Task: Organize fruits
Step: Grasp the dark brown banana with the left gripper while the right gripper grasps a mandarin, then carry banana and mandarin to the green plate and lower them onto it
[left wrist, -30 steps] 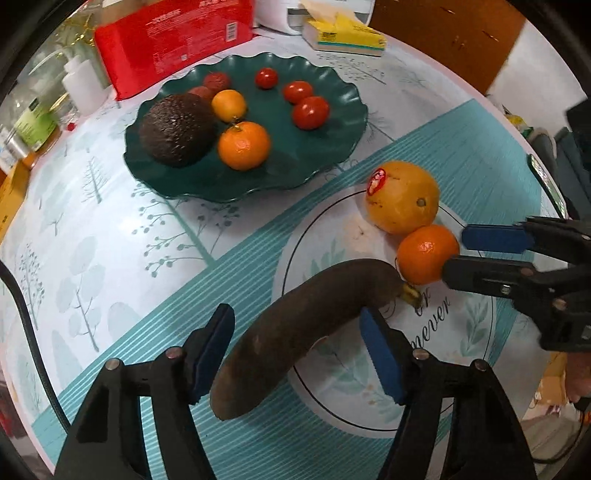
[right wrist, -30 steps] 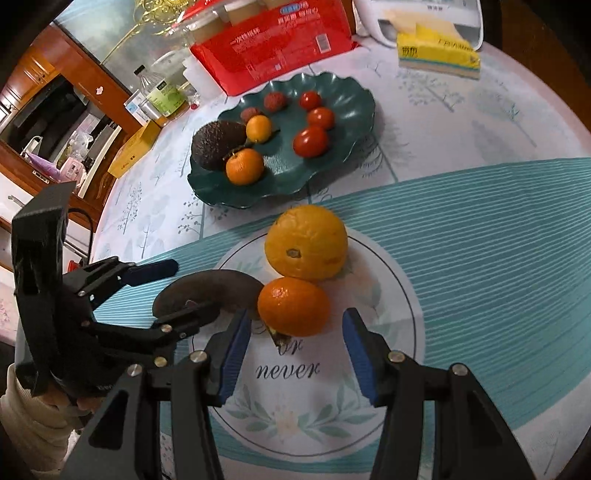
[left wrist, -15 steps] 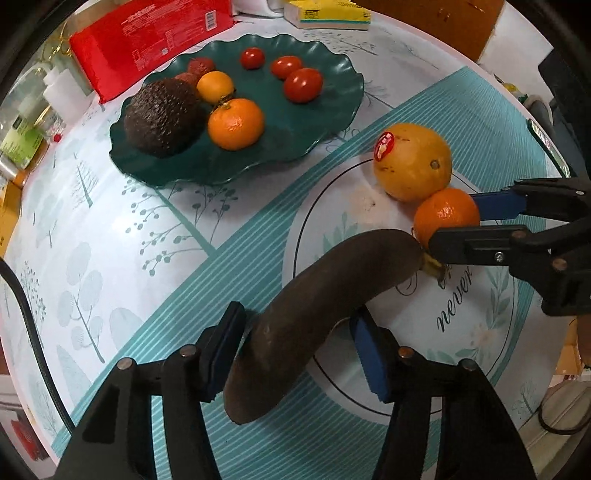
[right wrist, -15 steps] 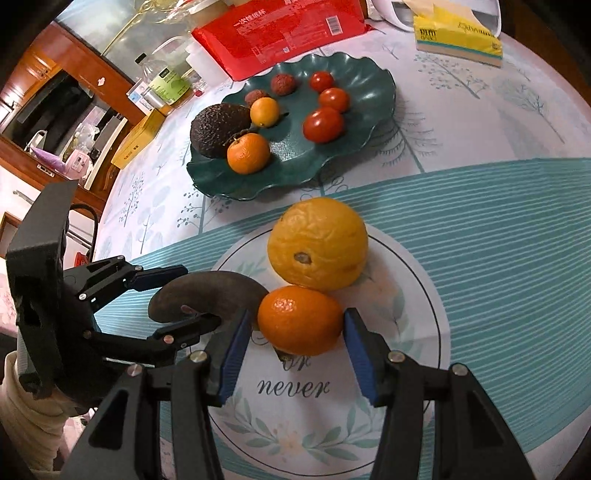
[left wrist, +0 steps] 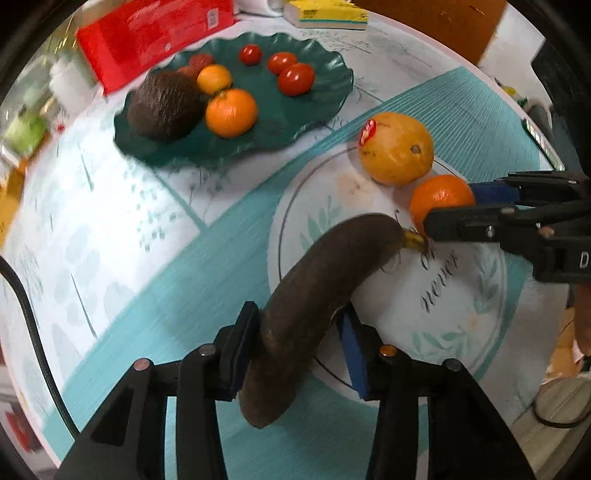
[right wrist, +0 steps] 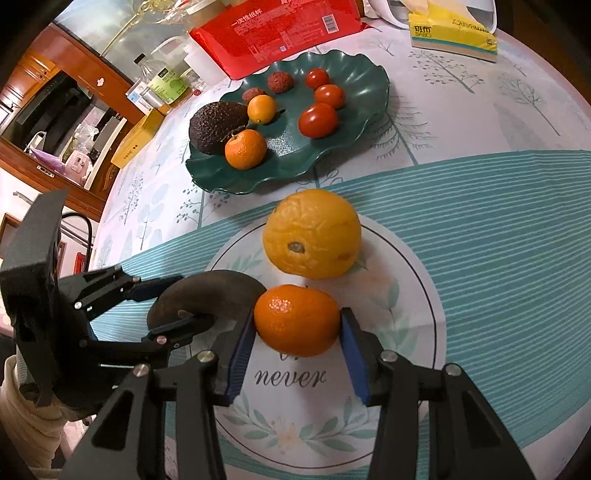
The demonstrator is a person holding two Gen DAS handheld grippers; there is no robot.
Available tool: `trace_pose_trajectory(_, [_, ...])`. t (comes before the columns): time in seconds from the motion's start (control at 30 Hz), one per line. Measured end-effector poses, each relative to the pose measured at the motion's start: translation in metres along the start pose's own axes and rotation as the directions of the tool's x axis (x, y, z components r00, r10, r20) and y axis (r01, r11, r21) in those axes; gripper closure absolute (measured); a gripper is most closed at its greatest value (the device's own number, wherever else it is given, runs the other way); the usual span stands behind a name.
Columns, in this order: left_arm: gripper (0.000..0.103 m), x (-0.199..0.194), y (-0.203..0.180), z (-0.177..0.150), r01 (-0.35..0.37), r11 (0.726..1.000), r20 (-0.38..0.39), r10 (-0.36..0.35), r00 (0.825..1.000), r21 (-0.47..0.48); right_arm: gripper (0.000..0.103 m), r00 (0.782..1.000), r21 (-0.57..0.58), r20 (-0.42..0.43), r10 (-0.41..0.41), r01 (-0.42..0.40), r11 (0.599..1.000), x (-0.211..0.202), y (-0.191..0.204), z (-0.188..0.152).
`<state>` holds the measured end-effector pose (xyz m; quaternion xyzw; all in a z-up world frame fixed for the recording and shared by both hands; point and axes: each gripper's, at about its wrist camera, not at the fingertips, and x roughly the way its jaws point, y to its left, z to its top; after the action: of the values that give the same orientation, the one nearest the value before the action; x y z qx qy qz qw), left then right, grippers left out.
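The blackened banana (left wrist: pixel 317 295) lies curved across the edge of the round printed mat (right wrist: pixel 413 387) w/ its yellow stem tip toward the mandarin (right wrist: pixel 297 319); it is pinched at mid-length by the left gripper (left wrist: pixel 295 350), whose jaws have just been closing and now appear pressed against both sides of the skin, though the far pad's contact is not fully clear in the left wrist view. The mandarin sits on the mat just in front of the big orange (right wrist: pixel 313 232), touching or nearly touching it, and is bracketed by the right gripper (right wrist: pixel 297 354), whose jaws have also just been closing; both blue pads look to be against the peel, so a grasp is judged made. Neither fruit can be seen to be lifted off the cloth yet. Beyond the mat, the scalloped green plate (right wrist: pixel 354 155) already carries an avocado (right wrist: pixel 216 125), a second mandarin, a kumquat-sized yellow fruit, three cherry tomatoes (right wrist: pixel 318 120) & two lychees. Progress is judged partial: approx. three pieces are left on the mat — banana, mandarin, orange — two of them now gripped and presumably bound for the plate. A red packet (right wrist: pixel 277 33) and a tissue box (right wrist: pixel 454 31) are seen further back.
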<state>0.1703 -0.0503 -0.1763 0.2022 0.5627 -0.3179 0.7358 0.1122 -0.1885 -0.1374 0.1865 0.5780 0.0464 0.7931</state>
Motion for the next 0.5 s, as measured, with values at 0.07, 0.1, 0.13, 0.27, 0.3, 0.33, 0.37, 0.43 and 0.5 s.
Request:
trace_pose_trajectory(0.07, [0.064,-0.002,0.000,-0.004,0.004,1.000,0.000,-0.004,1.000,-0.023,0.057,1.000,-0.008,0.007,-0.008,0.008,1.000,-0.004,0.000,-0.002])
trace_pose_trajectory(0.1, [0.065,-0.005,0.000,-0.007,0.010,0.999,0.003,-0.010,1.000,-0.041,0.057,1.000,-0.010,0.010,-0.011,0.011,1.000,-0.006,0.001,-0.002])
trace_pose_trajectory(0.13, [0.066,-0.007,-0.001,-0.009,0.016,0.999,0.009,-0.016,1.000,-0.051,0.058,1.000,-0.015,0.015,-0.014,0.014,1.000,-0.009,0.002,-0.003])
trace_pose_trajectory(0.27, [0.070,-0.014,-0.005,-0.019,0.027,0.996,0.034,-0.024,0.999,-0.079,0.058,0.999,-0.036,0.040,-0.018,0.020,0.999,-0.020,0.006,-0.005])
trace_pose_trajectory(0.3, [0.070,-0.016,-0.006,-0.021,0.029,0.996,0.045,-0.025,0.999,-0.089,0.058,0.999,-0.041,0.045,-0.018,0.020,0.999,-0.022,0.007,-0.006])
trace_pose_trajectory(0.33, [0.070,-0.018,-0.006,-0.024,0.030,0.995,0.054,-0.025,0.998,-0.095,0.058,0.999,-0.045,0.050,-0.017,0.020,0.999,-0.025,0.009,-0.006])
trace_pose_trajectory(0.37, [0.070,-0.020,-0.006,-0.028,0.031,0.994,0.066,-0.025,0.998,-0.104,0.058,0.998,-0.050,0.056,-0.016,0.019,0.999,-0.028,0.010,-0.007])
trace_pose_trajectory(0.43, [0.070,-0.025,-0.009,-0.032,0.027,0.993,0.088,-0.017,0.996,-0.116,0.058,0.998,-0.058,0.063,-0.015,0.019,0.998,-0.032,0.012,-0.008])
trace_pose_trajectory(0.5, [0.071,-0.032,-0.012,-0.036,0.027,0.992,0.115,-0.012,0.993,-0.126,0.058,0.997,-0.063,0.070,-0.017,0.022,0.998,-0.036,0.013,-0.009])
